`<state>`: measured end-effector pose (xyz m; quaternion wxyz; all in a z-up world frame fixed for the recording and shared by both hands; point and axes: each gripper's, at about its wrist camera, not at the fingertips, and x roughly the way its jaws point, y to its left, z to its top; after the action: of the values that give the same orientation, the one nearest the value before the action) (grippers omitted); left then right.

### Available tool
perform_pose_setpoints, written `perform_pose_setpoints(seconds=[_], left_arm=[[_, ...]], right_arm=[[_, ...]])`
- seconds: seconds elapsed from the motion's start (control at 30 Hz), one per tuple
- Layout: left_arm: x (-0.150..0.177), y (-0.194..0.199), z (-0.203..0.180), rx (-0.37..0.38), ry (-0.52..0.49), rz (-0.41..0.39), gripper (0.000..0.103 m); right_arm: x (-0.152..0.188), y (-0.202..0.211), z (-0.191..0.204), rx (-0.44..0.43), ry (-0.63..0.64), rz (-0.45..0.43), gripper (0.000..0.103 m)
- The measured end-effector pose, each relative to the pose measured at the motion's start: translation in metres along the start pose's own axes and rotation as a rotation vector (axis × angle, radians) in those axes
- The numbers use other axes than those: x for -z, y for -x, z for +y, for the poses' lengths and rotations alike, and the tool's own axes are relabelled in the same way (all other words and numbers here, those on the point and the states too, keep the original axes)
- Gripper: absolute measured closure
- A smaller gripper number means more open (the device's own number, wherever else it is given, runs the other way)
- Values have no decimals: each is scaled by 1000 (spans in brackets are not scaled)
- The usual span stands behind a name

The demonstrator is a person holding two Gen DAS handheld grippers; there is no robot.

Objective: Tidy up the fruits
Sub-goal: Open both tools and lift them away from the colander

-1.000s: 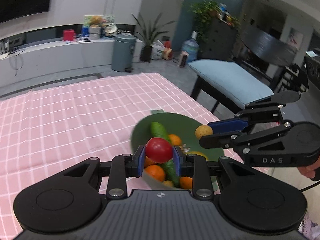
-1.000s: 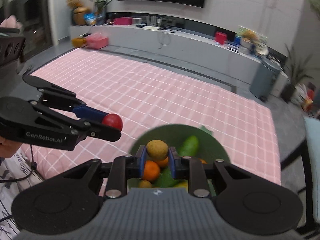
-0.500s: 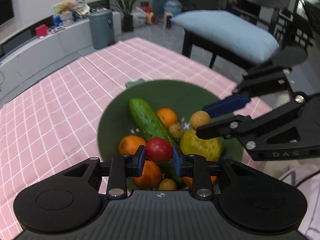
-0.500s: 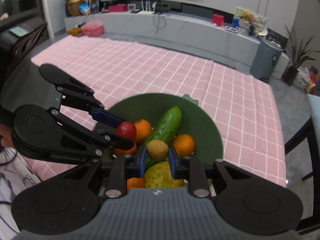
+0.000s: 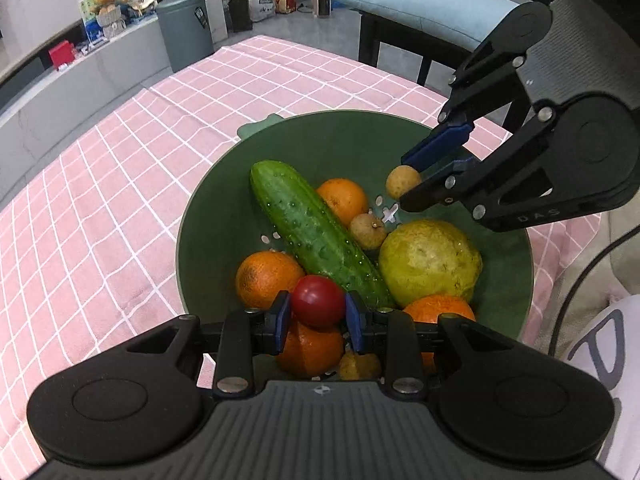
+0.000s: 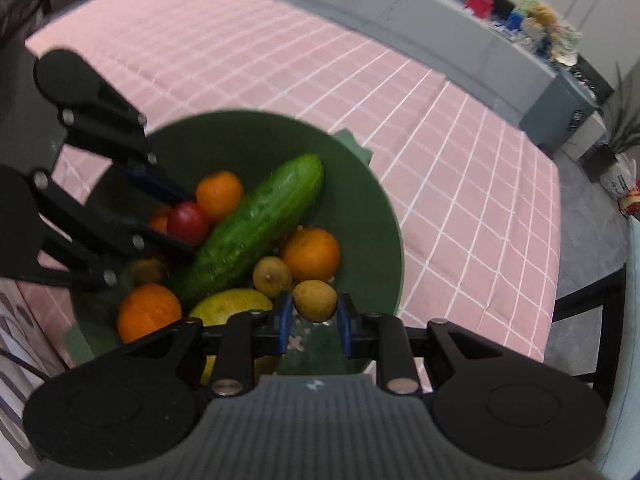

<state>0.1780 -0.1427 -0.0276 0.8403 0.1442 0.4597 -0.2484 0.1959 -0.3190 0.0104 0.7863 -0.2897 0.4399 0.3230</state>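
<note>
Fingers [image 5: 282, 316] of the left gripper [image 5: 318, 316] were clamped on a red tomato [image 5: 318, 306], one blue pad against each side of it. Fingers [image 6: 285, 316] of the right gripper [image 6: 314, 316] were clamped on a small tan round fruit [image 6: 315, 300] in the same manner. Both grippers pointed steeply downward over a green bowl [image 5: 340, 140] that stood on a pink checked tablecloth [image 5: 100, 200].

In the left wrist view, the tomato hung just above the fruit at the near left of the bowl, over an orange [image 5: 312, 348]. The right gripper [image 5: 408, 188] entered from the right and held its tan fruit [image 5: 402, 182] above the far right part of the bowl.

Contents of the bowl, left wrist view:
- a cucumber [image 5: 312, 232] lying diagonally from far left to near centre;
- a large yellow-green fruit [image 5: 430, 262] at the right, just beside the cucumber;
- four oranges, one at the left [image 5: 266, 276] and one at the far side [image 5: 344, 200];
- a second small tan fruit [image 5: 368, 230] between the cucumber and the yellow-green fruit.

In the right wrist view, the left gripper [image 6: 182, 220] entered from the left with the tomato [image 6: 188, 222] beside the cucumber [image 6: 256, 228]. A chair with a blue cushion [image 5: 420, 4] stood beyond the table's far right edge.
</note>
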Motion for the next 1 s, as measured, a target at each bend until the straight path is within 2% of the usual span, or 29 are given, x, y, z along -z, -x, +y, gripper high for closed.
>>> perform_pose_setpoints(seconds=[0.23, 0.43, 0.57, 0.7, 0.8, 0.93, 1.0], left_arm=[[-1, 0, 4, 17, 27, 4, 67], [0, 2, 6, 21, 32, -8, 61], [1, 6, 6, 39, 36, -22, 44], [1, 17, 7, 31, 63, -37, 42], [2, 34, 6, 17, 72, -70, 42], [2, 64, 2, -27, 92, -140, 41], [3, 81, 0, -53, 114, -181, 40]], right_arm=[[-4, -13, 1, -4, 38, 44, 83], [-3, -16, -2, -24, 7, 36, 83], [-2, -18, -8, -16, -25, 37, 82], [-4, -8, -13, -21, -73, 12, 79], [-7, 10, -12, -4, -97, -30, 64], [-10, 45, -2, 40, -127, -112, 54], [-10, 62, 7, 66, -140, -162, 46]])
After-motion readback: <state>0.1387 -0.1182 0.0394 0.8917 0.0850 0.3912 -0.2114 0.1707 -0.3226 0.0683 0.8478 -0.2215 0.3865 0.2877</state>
